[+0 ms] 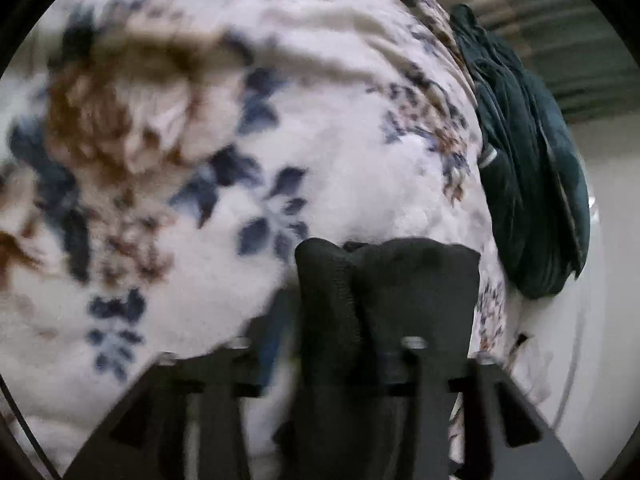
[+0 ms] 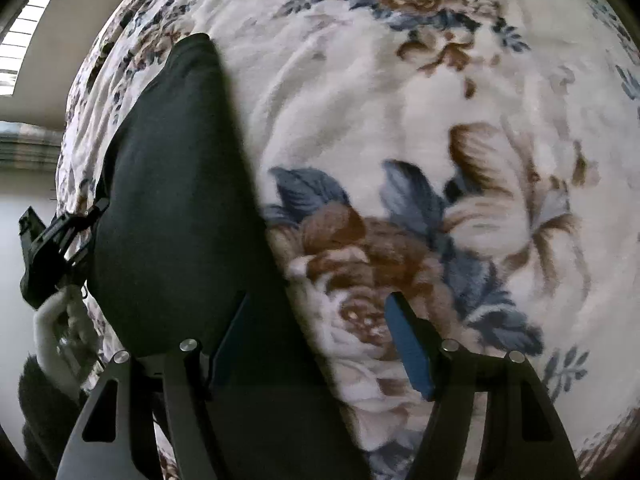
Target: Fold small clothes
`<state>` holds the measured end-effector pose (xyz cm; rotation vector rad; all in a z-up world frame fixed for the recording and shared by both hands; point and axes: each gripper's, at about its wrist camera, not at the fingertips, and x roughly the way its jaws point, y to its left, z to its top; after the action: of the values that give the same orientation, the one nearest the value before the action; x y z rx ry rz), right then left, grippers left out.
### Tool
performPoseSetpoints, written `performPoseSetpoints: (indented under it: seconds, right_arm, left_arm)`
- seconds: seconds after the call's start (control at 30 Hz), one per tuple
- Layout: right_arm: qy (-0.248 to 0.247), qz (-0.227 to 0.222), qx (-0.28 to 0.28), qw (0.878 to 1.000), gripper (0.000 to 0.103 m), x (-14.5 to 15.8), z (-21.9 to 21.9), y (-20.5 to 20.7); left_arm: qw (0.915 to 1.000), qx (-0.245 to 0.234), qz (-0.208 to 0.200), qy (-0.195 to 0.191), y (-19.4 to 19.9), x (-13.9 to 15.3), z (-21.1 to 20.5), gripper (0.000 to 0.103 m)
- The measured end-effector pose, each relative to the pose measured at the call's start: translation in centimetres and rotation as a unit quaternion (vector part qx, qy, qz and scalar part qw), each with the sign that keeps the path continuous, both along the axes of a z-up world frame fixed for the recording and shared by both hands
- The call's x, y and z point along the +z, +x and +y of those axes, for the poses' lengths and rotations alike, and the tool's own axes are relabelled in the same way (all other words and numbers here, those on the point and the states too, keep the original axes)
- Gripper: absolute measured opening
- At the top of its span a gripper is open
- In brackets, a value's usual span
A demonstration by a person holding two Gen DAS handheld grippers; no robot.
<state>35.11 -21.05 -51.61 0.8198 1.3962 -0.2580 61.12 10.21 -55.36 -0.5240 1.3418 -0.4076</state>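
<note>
A black garment point(image 2: 176, 184) lies spread on the floral blanket point(image 2: 420, 92), reaching from the upper left down to the lower edge of the right wrist view. My right gripper point(image 2: 320, 324) hovers open over its right border, with the left finger above the black cloth and the blue-padded right finger point(image 2: 408, 352) above the blanket. In the left wrist view a bunched fold of the black garment point(image 1: 384, 292) fills my left gripper point(image 1: 360, 316), which is shut on it; the cloth hides the right finger. The left gripper point(image 2: 44, 248) also shows at the garment's left edge, held by a white-gloved hand point(image 2: 52, 328).
A dark teal garment point(image 1: 528, 184) lies heaped at the right edge of the blanket point(image 1: 192, 128). Beyond that edge is a pale surface point(image 1: 600, 320). A window point(image 2: 24, 40) shows at the far upper left of the right wrist view.
</note>
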Motion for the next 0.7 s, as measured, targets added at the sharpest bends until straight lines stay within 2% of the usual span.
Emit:
performPoseSetpoints:
  seconds: [0.03,0.07,0.13,0.23,0.33,0.4,0.5,0.6,0.7]
  right_arm:
    - [0.002,0.001,-0.002,1.0,0.071,0.1,-0.1,-0.6]
    - [0.006,0.002,-0.005,1.0,0.071,0.3,-0.2,-1.3]
    - [0.02,0.004,-0.011,1.0,0.071,0.8,-0.1,-3.1]
    - [0.036,0.005,-0.006,0.999,0.071,2.3,1.0,-5.6]
    - [0.057,0.011,0.012,0.998,0.071,3.9,2.4,-9.1]
    - [0.076,0.02,0.025,0.997,0.071,4.4,3.6,-11.5]
    - [0.108,0.041,0.05,0.992,0.071,4.6,5.7,-16.4]
    - [0.126,0.068,0.079,0.987,0.071,3.2,8.7,-21.4]
    - [0.14,0.088,0.082,0.983,0.071,1.0,11.1,-24.8]
  left_arm:
    - [0.9997,-0.013,-0.019,0.012,-0.8,1.5,-0.1,0.064]
    - [0.9994,-0.02,-0.025,0.013,-1.3,2.4,-0.2,0.071]
    - [0.9986,-0.033,-0.038,0.017,-2.8,4.6,-0.5,0.071]
    - [0.998,-0.04,-0.049,0.002,-6.5,7.8,-0.2,0.072]
    - [0.9978,-0.05,-0.042,0.007,-13.4,10.4,1.3,0.072]
    - [0.9985,-0.045,-0.026,0.02,-17.5,10.9,1.8,0.072]
    - [0.9982,-0.027,0.013,0.052,-25.5,10.4,4.0,0.072]
    - [0.9924,0.003,0.097,0.076,-33.9,6.1,6.2,0.072]
    - [0.9851,0.019,0.159,0.064,-39.6,2.0,6.5,0.072]
